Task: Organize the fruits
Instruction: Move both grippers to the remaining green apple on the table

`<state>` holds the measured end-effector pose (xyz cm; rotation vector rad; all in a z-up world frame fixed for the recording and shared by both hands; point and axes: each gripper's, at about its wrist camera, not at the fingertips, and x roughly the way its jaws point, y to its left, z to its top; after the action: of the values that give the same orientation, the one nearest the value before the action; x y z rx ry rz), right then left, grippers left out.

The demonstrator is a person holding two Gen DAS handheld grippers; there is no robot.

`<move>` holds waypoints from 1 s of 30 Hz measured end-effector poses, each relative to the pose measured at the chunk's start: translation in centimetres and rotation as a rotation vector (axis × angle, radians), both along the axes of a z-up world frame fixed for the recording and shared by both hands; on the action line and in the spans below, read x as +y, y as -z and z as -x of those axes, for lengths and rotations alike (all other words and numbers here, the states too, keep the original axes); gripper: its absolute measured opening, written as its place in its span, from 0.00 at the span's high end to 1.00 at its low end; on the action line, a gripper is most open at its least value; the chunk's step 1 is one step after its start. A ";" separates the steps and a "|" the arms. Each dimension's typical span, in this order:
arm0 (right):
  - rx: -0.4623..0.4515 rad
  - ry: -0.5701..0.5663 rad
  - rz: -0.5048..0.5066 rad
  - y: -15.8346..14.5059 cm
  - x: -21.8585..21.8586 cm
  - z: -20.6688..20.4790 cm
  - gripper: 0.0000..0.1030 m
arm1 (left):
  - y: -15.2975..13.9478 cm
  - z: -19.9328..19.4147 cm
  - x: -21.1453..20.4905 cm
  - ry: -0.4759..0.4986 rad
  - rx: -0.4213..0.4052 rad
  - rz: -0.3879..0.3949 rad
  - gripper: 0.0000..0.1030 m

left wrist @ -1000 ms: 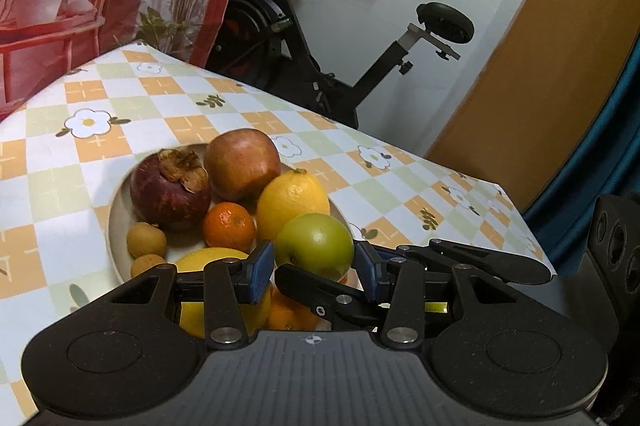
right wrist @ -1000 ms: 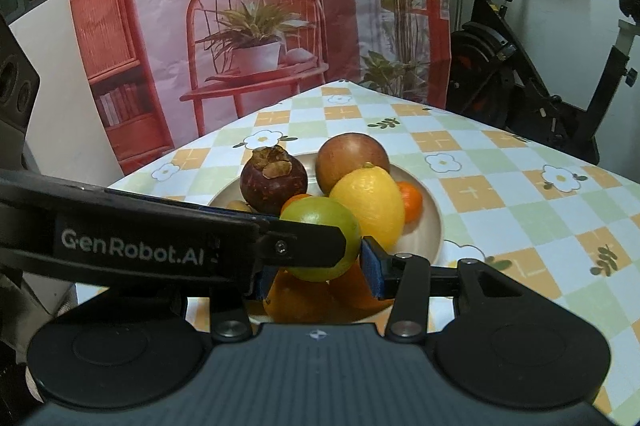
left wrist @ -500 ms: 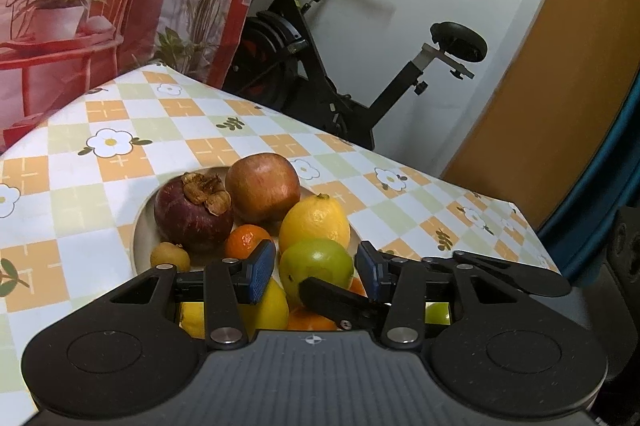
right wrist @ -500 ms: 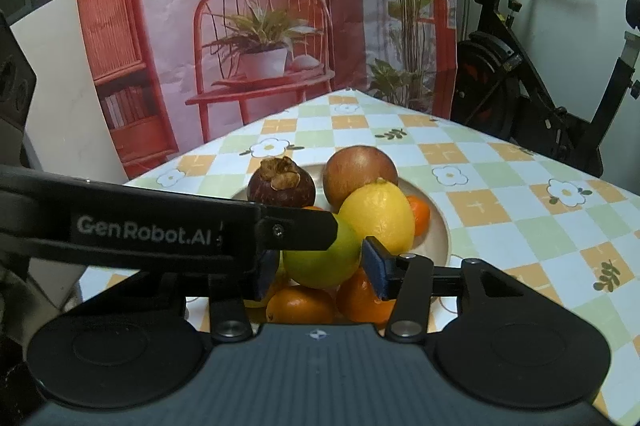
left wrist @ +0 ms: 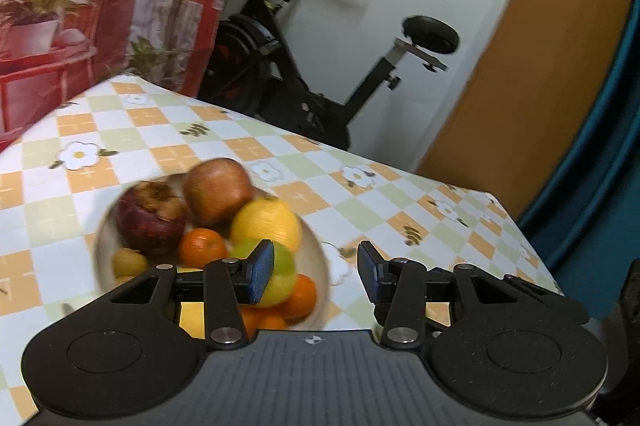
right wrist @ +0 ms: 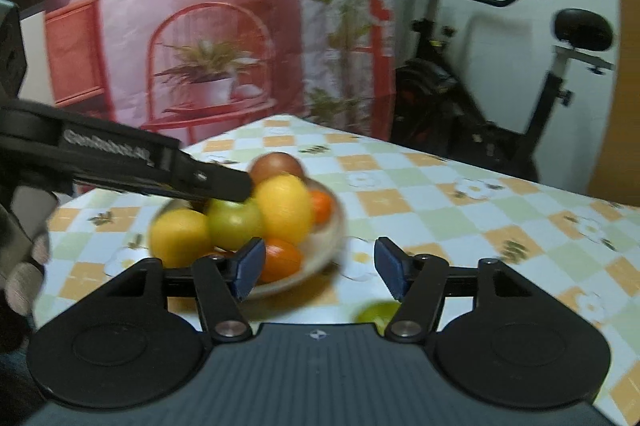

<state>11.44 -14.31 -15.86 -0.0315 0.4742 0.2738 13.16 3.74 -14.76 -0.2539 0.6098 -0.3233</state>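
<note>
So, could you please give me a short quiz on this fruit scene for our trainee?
1. True or false: the plate holds only one fruit.
2. What stands beyond the table? A: an exercise bike; B: a fridge; C: a sofa.
3. In the right wrist view, what colour is the fruit just left of the lemon?
Key: 1 false; 2 A; 3 green.

Left tool (left wrist: 316,272) gapes empty beside the piled fruit plate (left wrist: 320,262) (picture blurred).
</note>
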 end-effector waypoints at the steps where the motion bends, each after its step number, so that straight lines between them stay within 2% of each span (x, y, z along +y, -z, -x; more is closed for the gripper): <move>1: 0.003 0.020 0.001 0.2 -0.5 0.2 0.37 | 0.0 0.0 -0.4 0.012 0.003 0.000 0.53; 8: 0.046 0.084 -0.034 1.7 -3.0 0.7 0.36 | 0.8 -0.5 -3.2 0.097 0.041 -0.019 0.50; 17: 0.118 0.069 -0.059 3.6 -3.6 0.3 0.36 | 2.7 -1.4 -5.6 0.167 0.101 -0.050 0.50; 24: 0.147 0.051 -0.082 3.9 -3.7 -0.3 0.36 | 4.0 -2.0 -6.5 0.199 0.138 -0.067 0.50; 30: 0.169 0.066 -0.102 4.1 -4.0 -0.5 0.40 | 4.7 -2.0 -7.0 0.216 0.150 -0.078 0.50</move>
<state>11.98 -18.32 -19.94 0.1073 0.6275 0.2369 15.21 -3.26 -19.44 -0.1374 0.7986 -0.4907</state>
